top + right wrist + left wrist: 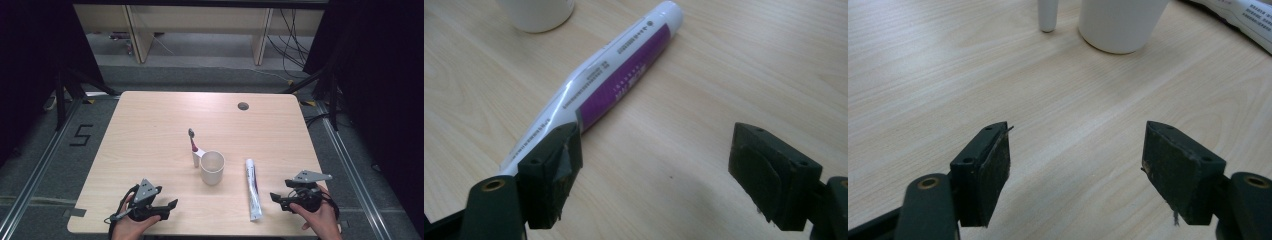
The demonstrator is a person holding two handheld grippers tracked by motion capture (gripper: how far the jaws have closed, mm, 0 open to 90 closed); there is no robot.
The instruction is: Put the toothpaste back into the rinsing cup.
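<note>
Hovering wide open and empty, the left gripper point(167, 207) and right gripper point(276, 198) are leaving the toothpaste tube point(253, 189), cup point(212, 167) and toothbrush point(194, 147) untouched, so nothing looks done.

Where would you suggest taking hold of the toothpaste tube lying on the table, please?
Grip the toothpaste tube across its round middle, coming down from above with the right gripper, which sits open beside it. The tube lies flat and its crimped near end is thin, so the fuller purple-labelled body gives the fingers more to close on.
</note>
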